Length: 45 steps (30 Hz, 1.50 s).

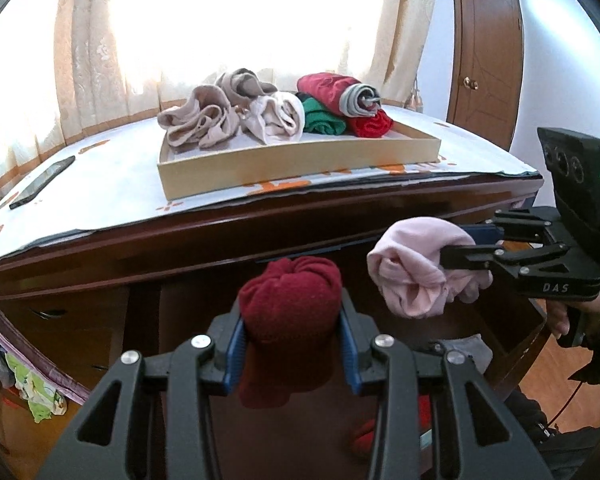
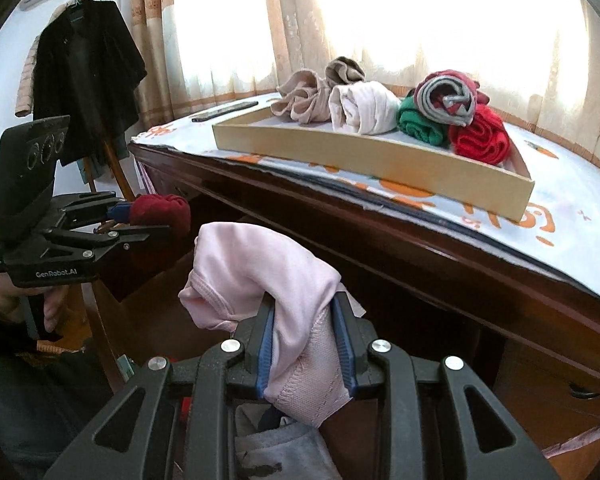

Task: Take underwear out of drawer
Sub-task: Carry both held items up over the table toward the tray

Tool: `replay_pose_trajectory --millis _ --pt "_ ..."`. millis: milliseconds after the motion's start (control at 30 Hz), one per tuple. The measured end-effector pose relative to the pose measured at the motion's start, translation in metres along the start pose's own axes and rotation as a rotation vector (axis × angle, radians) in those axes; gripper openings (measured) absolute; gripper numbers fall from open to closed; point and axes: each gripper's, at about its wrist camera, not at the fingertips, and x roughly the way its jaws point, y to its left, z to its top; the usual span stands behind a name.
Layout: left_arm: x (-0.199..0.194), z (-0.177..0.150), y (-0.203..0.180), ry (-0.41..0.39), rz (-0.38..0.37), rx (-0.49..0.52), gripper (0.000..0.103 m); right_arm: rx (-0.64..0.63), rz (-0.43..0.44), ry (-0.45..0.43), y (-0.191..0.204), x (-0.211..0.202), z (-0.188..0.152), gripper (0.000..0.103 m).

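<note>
The left gripper (image 1: 292, 344) is clamped on a rolled dark red pair of underwear (image 1: 290, 300), and the right gripper (image 2: 306, 340) is clamped on a pale pink pair (image 2: 260, 280), both held above the open drawer (image 1: 516, 344) of a dark wooden dresser (image 1: 260, 236). On the dresser top, a shallow cardboard tray (image 1: 300, 168) holds more rolled underwear in beige, white, green and red, near a phone (image 1: 42, 182) lying flat.

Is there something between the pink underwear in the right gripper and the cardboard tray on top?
Only the dresser's top edge. The pink underwear hangs below it; the tray sits above.
</note>
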Motion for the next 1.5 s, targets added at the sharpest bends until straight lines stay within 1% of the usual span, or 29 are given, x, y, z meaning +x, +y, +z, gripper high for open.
replay_pose_trajectory --millis 467,1300,1500 --pt "-0.012 0.004 0.000 -0.059 0.047 0.018 0.039 0.009 0.007 -0.103 0.003 -0.019 0.003 0.030" --pt "-0.032 0.014 0.000 -0.154 0.080 0.031 0.038 0.012 0.010 -0.237 0.008 -0.050 0.005 0.030" --pt "-0.035 0.018 0.001 -0.167 0.092 0.040 0.038 0.009 0.010 -0.249 0.007 -0.054 0.009 0.030"
